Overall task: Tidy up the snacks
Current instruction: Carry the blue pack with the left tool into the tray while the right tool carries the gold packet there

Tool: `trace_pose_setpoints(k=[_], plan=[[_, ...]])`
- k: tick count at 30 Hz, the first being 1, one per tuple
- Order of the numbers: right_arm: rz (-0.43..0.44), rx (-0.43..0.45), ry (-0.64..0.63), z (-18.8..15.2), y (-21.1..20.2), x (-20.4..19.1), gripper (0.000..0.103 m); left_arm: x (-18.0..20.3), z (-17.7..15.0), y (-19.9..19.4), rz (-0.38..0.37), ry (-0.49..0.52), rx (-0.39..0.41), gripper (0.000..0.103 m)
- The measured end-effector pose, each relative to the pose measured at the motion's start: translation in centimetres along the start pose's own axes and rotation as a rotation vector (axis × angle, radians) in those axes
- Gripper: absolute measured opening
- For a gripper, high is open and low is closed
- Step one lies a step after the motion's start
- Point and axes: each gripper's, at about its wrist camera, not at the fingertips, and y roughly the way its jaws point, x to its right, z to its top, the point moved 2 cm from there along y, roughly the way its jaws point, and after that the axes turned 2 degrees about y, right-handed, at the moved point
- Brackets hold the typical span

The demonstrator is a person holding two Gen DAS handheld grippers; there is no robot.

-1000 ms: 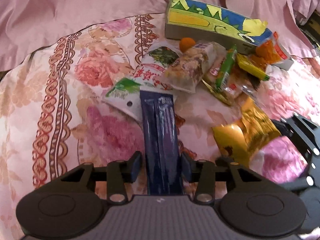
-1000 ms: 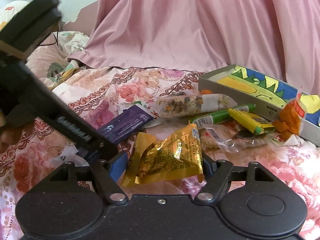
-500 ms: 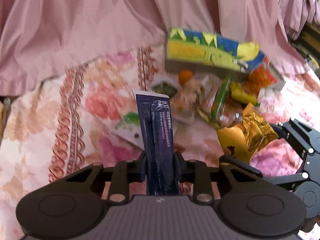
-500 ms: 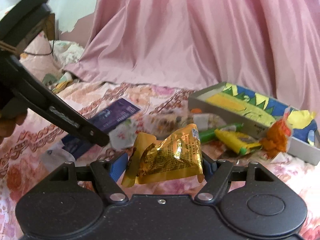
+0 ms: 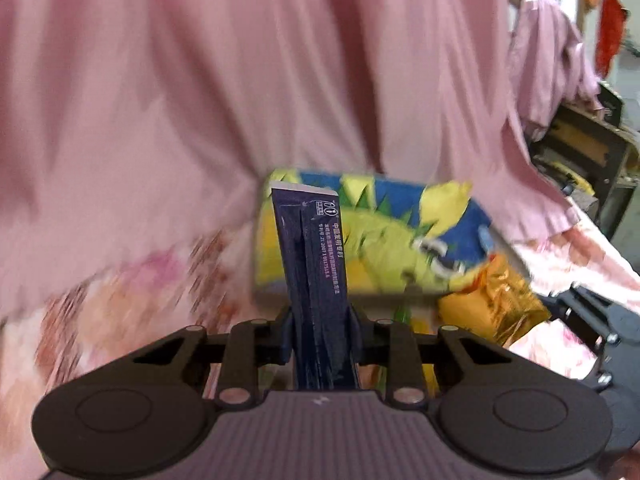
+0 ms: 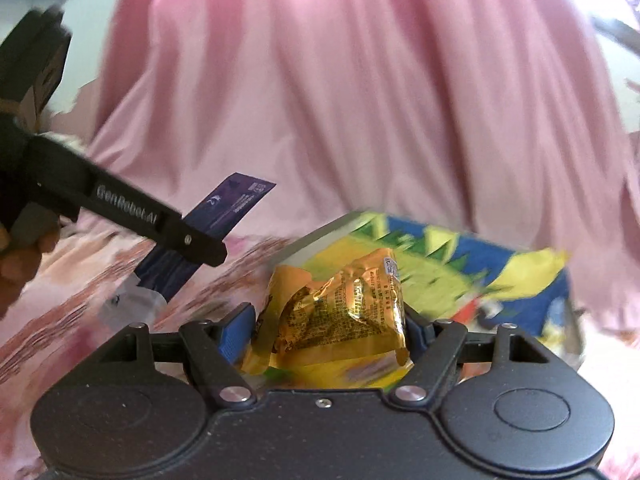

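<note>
Nearest in the left wrist view, the left gripper (image 5: 320,340) has its two fingers drawn close together, clamped on the lower part of a dark blue sachet (image 5: 314,268). The sachet stands up out of the jaws, lifted clear of the bedding, its pale sealed top edge tilted a little to the left. In the right wrist view the same sachet (image 6: 216,224) slants up to the right from the left gripper (image 6: 192,246), which reaches in from the left with a hand partly visible behind it.

The right gripper (image 6: 332,332) holds its fingers wide apart, pressed on either side of a crumpled gold foil packet (image 6: 340,308) that fills the gap between them and hangs above the bed. From the left wrist camera this gold foil packet (image 5: 496,296) shows at the right, beside the sachet.

Just beyond both held snacks lies a shallow grey box (image 5: 368,236) with a bright dinosaur print in blue, yellow and green, resting on a floral bedspread (image 5: 132,292). In the right wrist view the box (image 6: 460,272) sits directly behind the gold packet. The background is blurred.

Farthest back, a pink draped cloth (image 6: 380,80) fills the whole upper scene
</note>
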Motion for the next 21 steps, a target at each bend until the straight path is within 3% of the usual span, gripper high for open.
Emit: trace_pose_setpoints(k=[6, 9, 15, 21], plan=[[-0.064, 0.01, 0.045, 4.3, 3.5, 6.8, 0.077, 0.2, 4.5, 7.4, -0.038, -0.111, 0.017, 0.03], [-0.117, 0.001, -0.019, 5.5, 5.1, 9.4, 0.077, 0.8, 6.0, 10.7, -0.038, -0.135, 0.002, 0.03], [-0.118, -0.096, -0.002, 5.6, 9.0, 13.1, 0.077, 1.9, 6.9, 16.3, -0.044, -0.16, -0.049, 0.03], [-0.095, -0.194, 0.058, 4.0, 12.2, 14.4, 0.077, 2.5, 6.6, 21.4, -0.039, -0.198, -0.127, 0.03]])
